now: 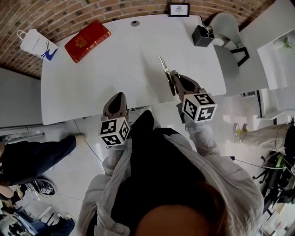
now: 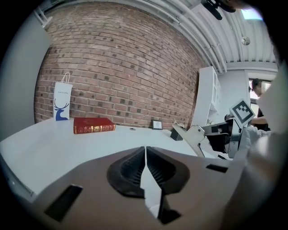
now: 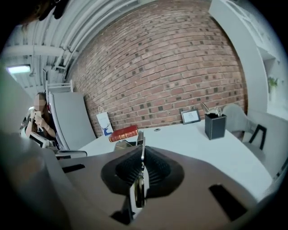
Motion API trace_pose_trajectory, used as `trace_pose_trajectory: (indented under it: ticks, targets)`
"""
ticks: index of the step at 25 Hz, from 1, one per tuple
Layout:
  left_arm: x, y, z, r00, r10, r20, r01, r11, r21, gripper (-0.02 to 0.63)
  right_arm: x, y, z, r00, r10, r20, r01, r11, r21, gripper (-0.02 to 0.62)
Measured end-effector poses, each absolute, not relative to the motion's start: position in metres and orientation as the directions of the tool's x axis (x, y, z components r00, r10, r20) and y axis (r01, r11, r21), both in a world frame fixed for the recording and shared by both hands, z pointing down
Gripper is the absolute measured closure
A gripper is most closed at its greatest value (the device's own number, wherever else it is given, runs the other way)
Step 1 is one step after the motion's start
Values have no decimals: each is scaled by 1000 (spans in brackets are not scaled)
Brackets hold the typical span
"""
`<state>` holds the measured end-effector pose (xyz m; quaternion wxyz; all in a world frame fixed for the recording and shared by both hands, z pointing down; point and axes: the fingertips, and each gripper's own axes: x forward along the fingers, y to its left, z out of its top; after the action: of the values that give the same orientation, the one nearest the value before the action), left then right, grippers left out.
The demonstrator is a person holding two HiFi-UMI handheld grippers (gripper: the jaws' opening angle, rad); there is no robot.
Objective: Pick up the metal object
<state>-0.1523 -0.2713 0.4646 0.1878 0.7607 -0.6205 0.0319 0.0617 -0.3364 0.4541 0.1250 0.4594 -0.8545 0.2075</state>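
The metal object [image 1: 163,63] is a thin, flat silvery piece that sticks forward out of my right gripper [image 1: 171,76], lifted above the white table [image 1: 92,87]. In the right gripper view the jaws of that gripper [image 3: 142,146] are pressed on the metal object [image 3: 139,134], which runs edge-on between the pads. From the left gripper view it shows as a pale angled piece [image 2: 194,134] at the right. My left gripper [image 1: 117,95] hovers over the table's near edge; its jaws [image 2: 146,148] are shut with nothing in them.
A red book [image 1: 87,40] and a white paper bag [image 1: 38,44] lie at the far left. At the far right stand a black pen holder [image 1: 203,35] and a small framed picture [image 1: 179,9], beside a grey chair [image 1: 228,27]. A person's leg [image 1: 32,159] is at the left.
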Motion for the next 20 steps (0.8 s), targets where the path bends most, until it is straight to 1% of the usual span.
trace_pose_trajectory:
  ticks: [7,10,14,20]
  targets:
    - [-149,-248,454,216,-941,259,-960,-156,234,580,82,-309,444,-558,-758,336,-804,396,-443,583]
    - [-147,-240,455,211,-943,258,-961,-152,233,580,89,-299,451,-553,-764,333,-788,349,-507,583]
    - [-140,-233,454,219,-943,251,-959,-161,232,580,94,-285,465,-553,-754,353,-782,325,-532,583]
    - [-132,-225,454,226,-942,248,-959,-170,228,580,93,-274,469,-560,-746,361,-783,334,-526,583]
